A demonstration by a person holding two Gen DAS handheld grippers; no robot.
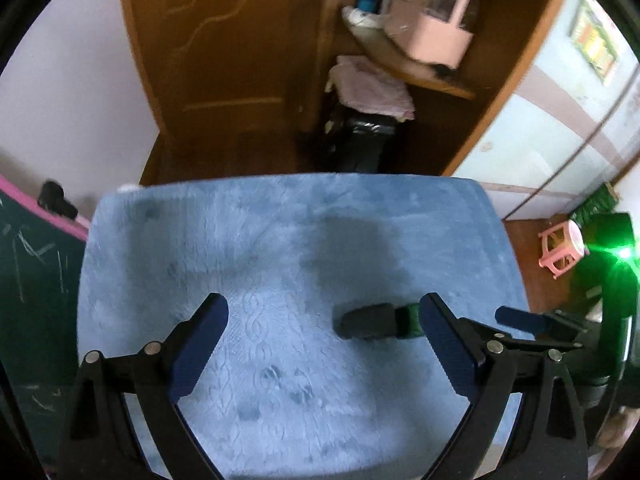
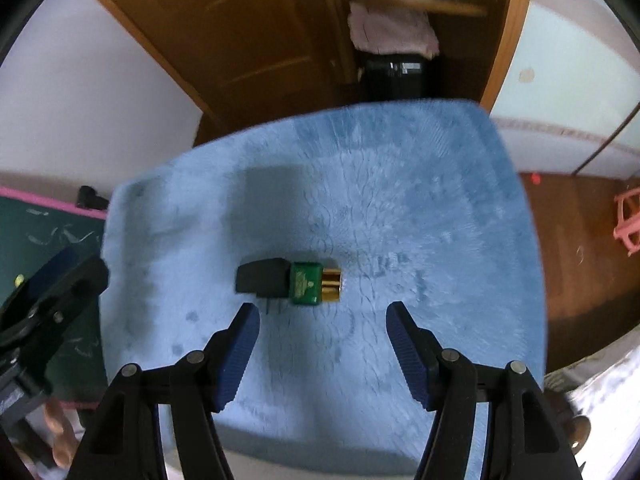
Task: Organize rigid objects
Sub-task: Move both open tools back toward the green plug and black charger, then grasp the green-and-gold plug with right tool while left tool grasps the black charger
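Right wrist view: my right gripper [image 2: 322,316] hangs unclenched and empty just short of the box [image 2: 289,282], pads either side, I'd say lined up to pinch it. My left gripper [image 1: 324,312] is spread wide, holding nothing, left of the box. That box lies mid-mat [image 2: 440,208], black-green-gold, clear for grabbing.

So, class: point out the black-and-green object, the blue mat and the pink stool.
black-and-green object [image 2: 305,283]: right wrist view, on its green middle section.
blue mat [image 2: 420,208]: right wrist view, on a bare patch.
pink stool [image 1: 560,250]: left wrist view, on its seat.
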